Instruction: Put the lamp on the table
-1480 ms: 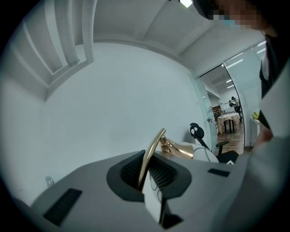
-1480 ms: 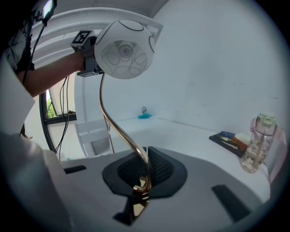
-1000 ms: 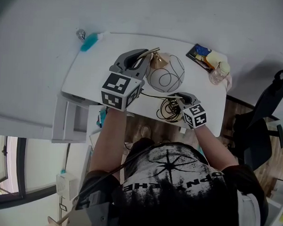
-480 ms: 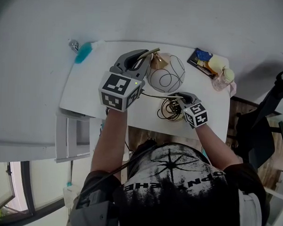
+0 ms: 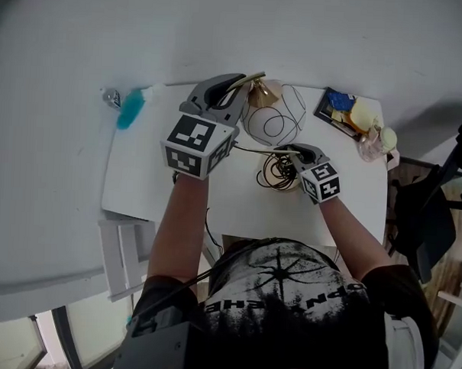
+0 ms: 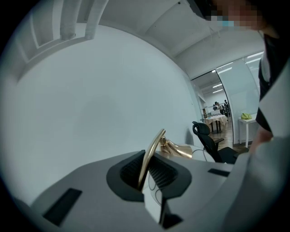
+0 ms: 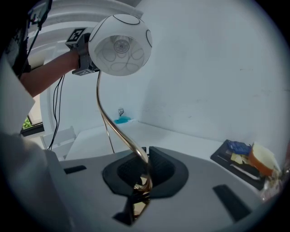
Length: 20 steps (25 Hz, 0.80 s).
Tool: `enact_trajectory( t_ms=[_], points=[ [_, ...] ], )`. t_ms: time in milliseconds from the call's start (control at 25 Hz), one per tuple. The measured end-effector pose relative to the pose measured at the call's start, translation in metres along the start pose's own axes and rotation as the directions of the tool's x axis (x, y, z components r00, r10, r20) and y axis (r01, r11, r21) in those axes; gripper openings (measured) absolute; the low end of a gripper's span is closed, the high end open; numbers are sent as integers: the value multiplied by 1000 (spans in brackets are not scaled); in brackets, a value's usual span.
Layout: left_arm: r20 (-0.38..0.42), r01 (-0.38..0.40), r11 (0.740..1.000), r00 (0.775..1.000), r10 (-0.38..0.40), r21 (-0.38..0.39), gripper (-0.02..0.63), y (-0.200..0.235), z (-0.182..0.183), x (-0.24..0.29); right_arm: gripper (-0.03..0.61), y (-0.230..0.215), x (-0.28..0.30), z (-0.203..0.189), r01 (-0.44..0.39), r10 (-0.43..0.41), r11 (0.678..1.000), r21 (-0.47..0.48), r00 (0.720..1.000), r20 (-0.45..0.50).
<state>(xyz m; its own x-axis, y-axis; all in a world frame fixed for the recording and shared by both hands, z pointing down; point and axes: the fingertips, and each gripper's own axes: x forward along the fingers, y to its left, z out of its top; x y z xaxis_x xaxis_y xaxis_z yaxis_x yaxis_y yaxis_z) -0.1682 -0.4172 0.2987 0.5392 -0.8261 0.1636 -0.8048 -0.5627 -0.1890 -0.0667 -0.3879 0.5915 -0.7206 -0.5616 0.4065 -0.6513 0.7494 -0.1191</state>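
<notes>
Lamp [image 5: 272,117] hangs over the table's [image 5: 140,176] far middle; your left gripper [image 5: 226,94] pinches the stem [image 7: 108,122] by the globe [image 7: 120,45], and your right gripper [image 5: 295,152] pinches it low. It's top-heavy, so it could swivel in the jaws or snag the cord [image 5: 271,176].

Top centre of frame: lamp [image 5: 274,117] at far edge of white table [image 5: 154,184], w/ a globe shade in black line pattern and a gold neck at its left. L gripper [image 5: 237,87] sits upper centre-left, the neck sticking out of its front end. R gripper [image 5: 290,150] is just below the shade, beside a coiled dark cable [image 5: 273,174]. Teal item [image 5: 130,110] upper left, at table corner. Dark tray [image 5: 332,108] w/ yellowish bits upper right. Office chair [image 5: 436,212] at right edge.
</notes>
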Motion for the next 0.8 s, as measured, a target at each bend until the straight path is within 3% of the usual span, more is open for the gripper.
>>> enact_trajectory(
  t_ms=[320, 800],
  points=[
    [-2, 48, 999, 999, -48, 13, 28, 49, -9, 38, 21, -28, 58, 19, 64, -64, 997, 44, 998, 5],
    [-5, 99, 989, 995, -99, 106, 28, 106, -14, 91, 21, -60, 143, 43, 95, -97, 990, 103, 995, 14]
  ],
)
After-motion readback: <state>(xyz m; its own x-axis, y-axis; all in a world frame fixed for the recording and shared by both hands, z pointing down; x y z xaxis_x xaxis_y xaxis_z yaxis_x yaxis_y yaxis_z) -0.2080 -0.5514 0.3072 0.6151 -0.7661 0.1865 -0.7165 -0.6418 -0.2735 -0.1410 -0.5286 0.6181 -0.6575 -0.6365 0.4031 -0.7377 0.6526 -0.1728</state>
